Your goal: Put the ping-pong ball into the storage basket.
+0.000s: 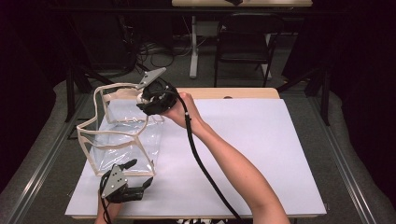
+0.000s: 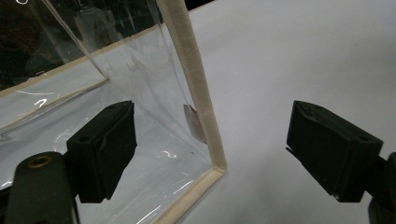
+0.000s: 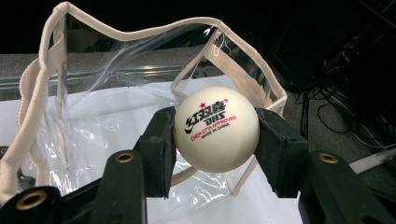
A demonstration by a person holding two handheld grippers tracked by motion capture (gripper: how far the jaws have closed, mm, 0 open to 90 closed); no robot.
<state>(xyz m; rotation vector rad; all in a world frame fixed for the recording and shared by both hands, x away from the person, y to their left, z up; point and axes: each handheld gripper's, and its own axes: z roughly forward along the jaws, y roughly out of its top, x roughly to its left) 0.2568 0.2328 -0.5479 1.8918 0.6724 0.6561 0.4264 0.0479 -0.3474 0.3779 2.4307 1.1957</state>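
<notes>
My right tool (image 3: 215, 140) is closed on a white table-tennis ball (image 3: 215, 133), one jaw pressed against each side of it, with the red star and printed lettering on the ball facing the camera. Just beyond and below that tool stands a clear plastic bag (image 3: 116, 88) with a cream fabric trim; its mouth is open and its rim sags unevenly. From the high view, my right tool (image 1: 148, 99) hangs over the far right corner of the clear plastic bag (image 1: 122, 135), above its rim, my right hand (image 1: 180, 109) gripping it and its cable trailing back along my forearm. My left tool (image 2: 212, 149) is wide open and holds nothing; the near corner of the bag, with its cream trim (image 2: 194, 88) rising upright, stands between the two jaws, the left jaw seen through the clear wall and the right jaw well apart over bare white worktop (image 2: 303, 56). In the high view the left tool (image 1: 133, 175) sits low at the bag's near edge, close to the front of the worktop (image 1: 261, 154).
</notes>
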